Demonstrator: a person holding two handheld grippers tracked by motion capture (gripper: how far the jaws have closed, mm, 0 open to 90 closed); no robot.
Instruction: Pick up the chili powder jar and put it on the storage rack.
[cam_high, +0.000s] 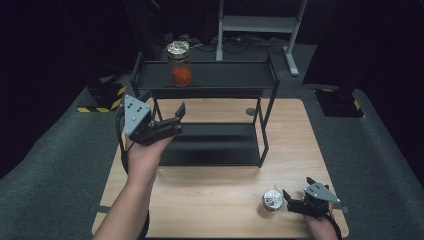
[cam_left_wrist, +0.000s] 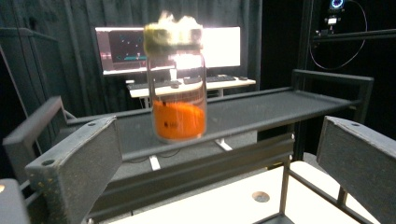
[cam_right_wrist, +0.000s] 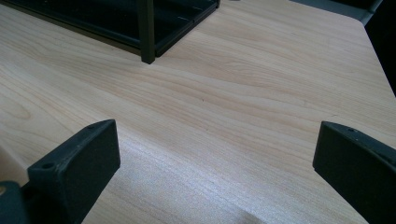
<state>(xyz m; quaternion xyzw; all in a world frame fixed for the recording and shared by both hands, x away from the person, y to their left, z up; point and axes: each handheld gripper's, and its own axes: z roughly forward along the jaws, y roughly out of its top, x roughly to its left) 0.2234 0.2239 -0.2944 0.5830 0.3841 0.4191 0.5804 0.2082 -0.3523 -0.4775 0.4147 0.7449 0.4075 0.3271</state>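
A glass jar (cam_high: 179, 66) with orange contents and a crinkled silver lid stands upright on the top tier of a black shelf rack (cam_high: 220, 75). In the left gripper view the jar (cam_left_wrist: 179, 93) stands straight ahead, beyond the jaws and apart from them. My left gripper (cam_high: 178, 120) hovers open in front of the rack's left end, with nothing between its fingers (cam_left_wrist: 79, 168). Near the table's front right edge my right gripper (cam_high: 290, 201) is open just right of a second silver-topped round jar (cam_high: 272, 199), with bare wood between its jaws.
The rack's lower tier (cam_high: 210, 145) rests on the wooden table (cam_high: 210, 200). One rack leg (cam_right_wrist: 147, 32) shows ahead of the right gripper (cam_right_wrist: 215, 154). A grey frame (cam_high: 260, 25) stands on the floor behind the table. Monitors (cam_left_wrist: 219, 46) glow behind the rack.
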